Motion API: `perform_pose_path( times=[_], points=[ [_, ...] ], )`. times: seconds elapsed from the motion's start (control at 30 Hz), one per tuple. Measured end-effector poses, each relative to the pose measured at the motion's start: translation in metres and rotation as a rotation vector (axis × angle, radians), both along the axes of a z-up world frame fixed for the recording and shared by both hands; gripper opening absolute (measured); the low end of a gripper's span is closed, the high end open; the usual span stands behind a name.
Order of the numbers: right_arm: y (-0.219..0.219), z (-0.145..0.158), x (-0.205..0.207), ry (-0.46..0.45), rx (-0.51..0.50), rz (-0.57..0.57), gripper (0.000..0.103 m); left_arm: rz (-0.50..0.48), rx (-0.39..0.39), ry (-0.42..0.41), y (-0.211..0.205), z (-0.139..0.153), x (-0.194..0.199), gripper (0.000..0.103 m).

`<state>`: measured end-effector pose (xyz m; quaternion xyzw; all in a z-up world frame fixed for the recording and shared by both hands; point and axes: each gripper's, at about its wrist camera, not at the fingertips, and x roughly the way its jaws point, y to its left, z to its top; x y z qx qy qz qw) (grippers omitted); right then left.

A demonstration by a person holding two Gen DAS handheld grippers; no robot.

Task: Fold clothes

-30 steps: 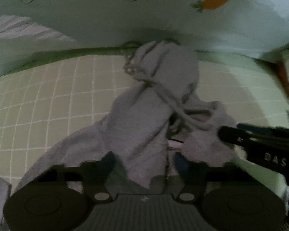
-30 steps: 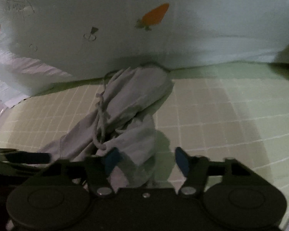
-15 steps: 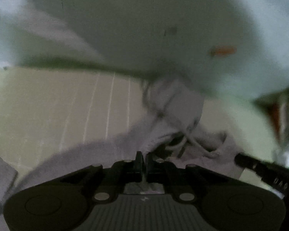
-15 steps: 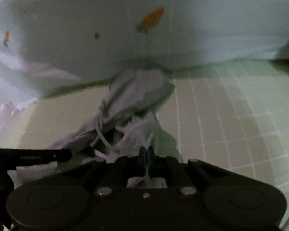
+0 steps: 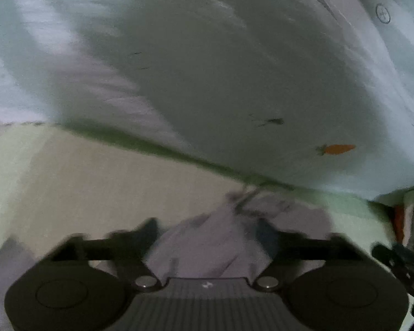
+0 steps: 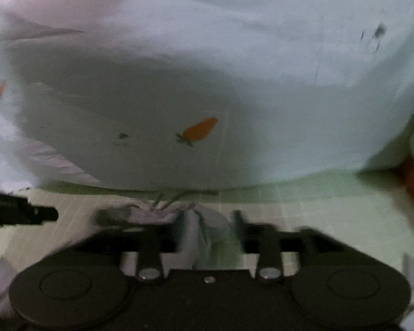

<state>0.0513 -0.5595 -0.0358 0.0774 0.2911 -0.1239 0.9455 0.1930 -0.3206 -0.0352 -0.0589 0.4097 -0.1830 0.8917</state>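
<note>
So the grey garment (image 5: 215, 237) is bunched up on the green grid-patterned sheet (image 5: 77, 182), right at the foot of the big pale duvet with little carrots printed on it (image 5: 234, 69). It looks like a hoodie or sweatpants, since there's a drawstring (image 6: 168, 200) poking out at the far end. It's definitely not a neat folded rectangle; what shows is a rumpled heap with loose ridges. My read is that the folding isn't finished, but both views are blurry and only part of the cloth is in frame, so I can't say how many folds are already in it.

The left hand-held gripper (image 5: 207, 231) has its fingers spread wide with grey cloth lying between them, not pinched. Same for the right hand-held gripper (image 6: 207, 226): jaws apart, a ridge of the fabric standing up in the gap, nothing clamped that I can see.

Compared with half a second ago, that's the big change. Both sets of jaws were squeezed together on the cloth then, and now both are open, so it reads like a let-go. The cameras also sit lower and closer to the duvet, which fills most of both views now, and the garment shows as a flatter strip at the bottom.
</note>
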Motion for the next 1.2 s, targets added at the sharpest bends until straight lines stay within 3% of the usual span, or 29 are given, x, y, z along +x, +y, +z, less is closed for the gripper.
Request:
perform_pose_path(
  times=[0.17, 0.3, 0.47, 0.63, 0.9, 1.03, 1.2],
  points=[
    [-0.001, -0.038, -0.080, 0.161, 0.141, -0.035, 0.069, 0.104, 0.116, 0.095, 0.077, -0.023, -0.062, 0.083],
    [0.006, -0.064, -0.135, 0.256, 0.270, -0.090, 0.069, 0.183, 0.088, 0.200, 0.132, -0.039, -0.106, 0.083],
    [0.022, -0.072, -0.167, 0.308, 0.359, -0.116, 0.071, 0.224, 0.052, 0.308, 0.164, -0.066, -0.130, 0.083],
    [0.048, -0.082, -0.183, 0.351, 0.380, -0.158, 0.071, 0.229, 0.100, 0.293, 0.187, -0.077, -0.113, 0.083],
    [0.091, -0.089, -0.201, 0.357, 0.360, -0.292, 0.071, 0.180, 0.168, 0.205, 0.214, -0.080, -0.027, 0.083],
    [0.110, -0.089, -0.202, 0.347, 0.343, -0.361, 0.071, 0.202, 0.202, 0.117, 0.236, -0.068, 0.022, 0.083],
    [0.123, -0.085, -0.198, 0.324, 0.353, -0.429, 0.079, 0.179, 0.160, 0.094, 0.256, -0.048, 0.033, 0.084]
  ],
)
